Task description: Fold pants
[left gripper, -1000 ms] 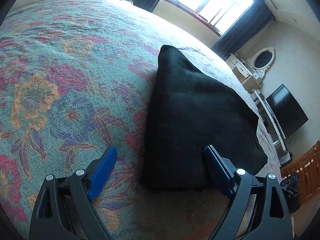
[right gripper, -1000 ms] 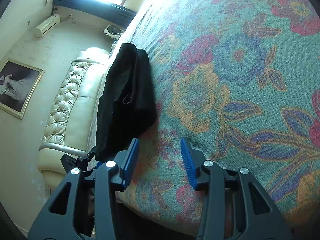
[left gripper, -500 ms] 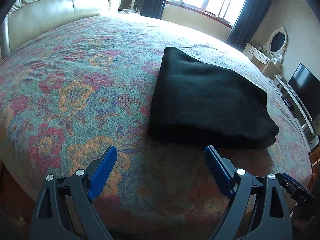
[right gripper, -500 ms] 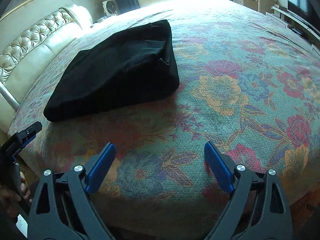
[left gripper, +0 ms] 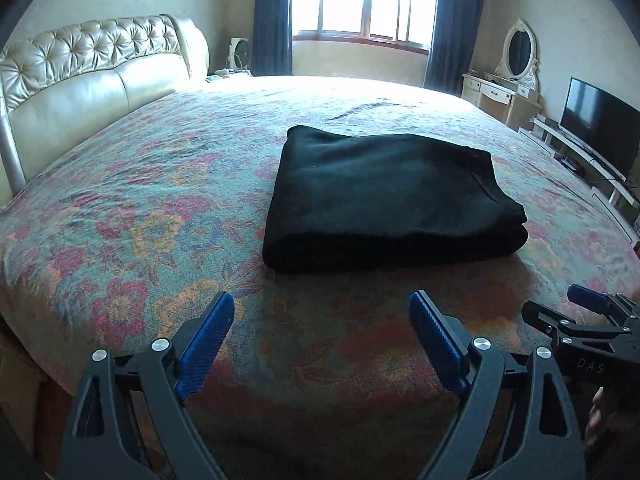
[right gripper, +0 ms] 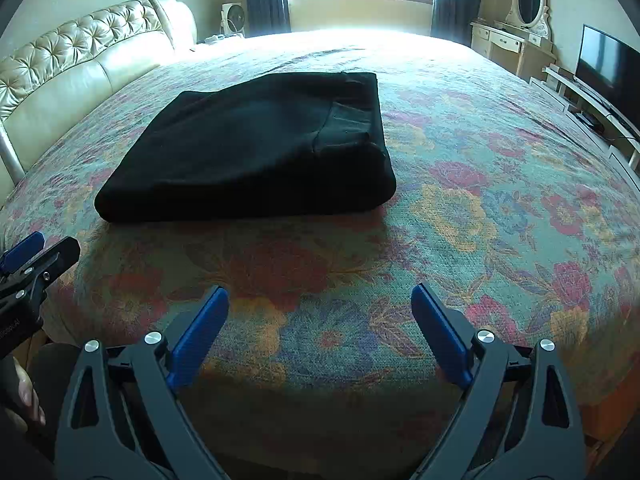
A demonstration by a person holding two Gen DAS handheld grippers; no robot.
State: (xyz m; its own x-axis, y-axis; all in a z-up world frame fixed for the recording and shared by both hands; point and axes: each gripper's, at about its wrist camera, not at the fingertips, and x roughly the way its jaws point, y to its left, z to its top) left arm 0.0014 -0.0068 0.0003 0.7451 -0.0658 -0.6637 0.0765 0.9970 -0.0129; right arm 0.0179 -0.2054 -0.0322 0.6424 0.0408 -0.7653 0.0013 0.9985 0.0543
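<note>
Black folded pants point(left gripper: 384, 196) lie at twelve o'clock on the floral bedspread point(left gripper: 140, 208); left gripper point(left gripper: 320, 336) and right gripper point(right gripper: 320, 328) gape wide, empty. Snagging an edge could undo the stack.

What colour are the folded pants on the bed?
Black pants, seen best in the right wrist view.

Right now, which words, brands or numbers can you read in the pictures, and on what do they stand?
"DAS": on the right gripper body, at the left view's right edge.
Pale lettering on the left gripper body, at the right view's left edge: too blurred to read.
No other text shows.
</note>
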